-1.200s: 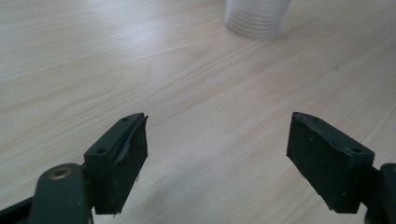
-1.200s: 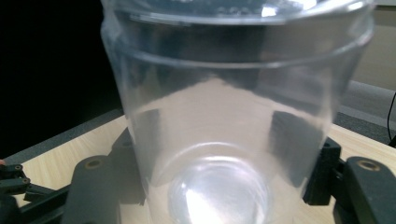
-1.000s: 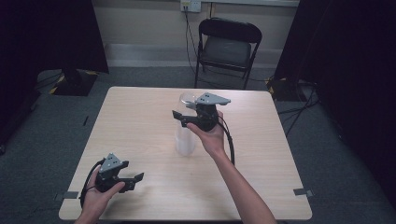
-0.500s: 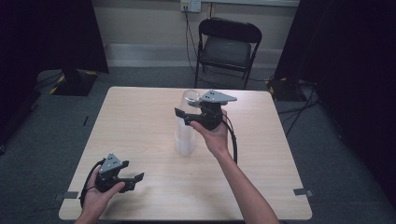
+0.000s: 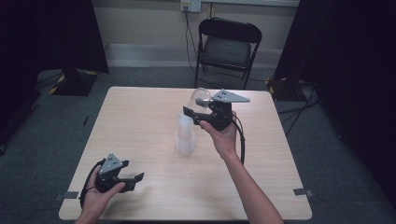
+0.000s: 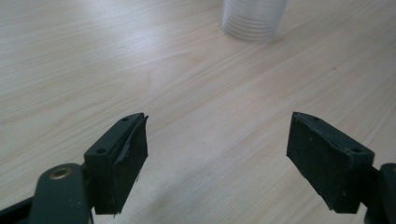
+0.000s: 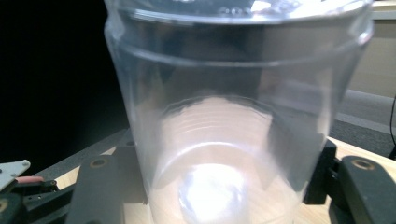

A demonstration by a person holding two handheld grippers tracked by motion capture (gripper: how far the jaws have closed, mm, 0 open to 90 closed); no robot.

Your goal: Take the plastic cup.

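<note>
Lifted clear ribbed cup (image 7: 233,116), jaws closing

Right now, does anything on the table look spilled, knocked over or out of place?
Nothing stands out. The stack of clear cups stands upright on the table, with no spill around it. The right gripper holds one clear cup lifted above the stack. The left gripper sits open near the table's front edge.
</note>
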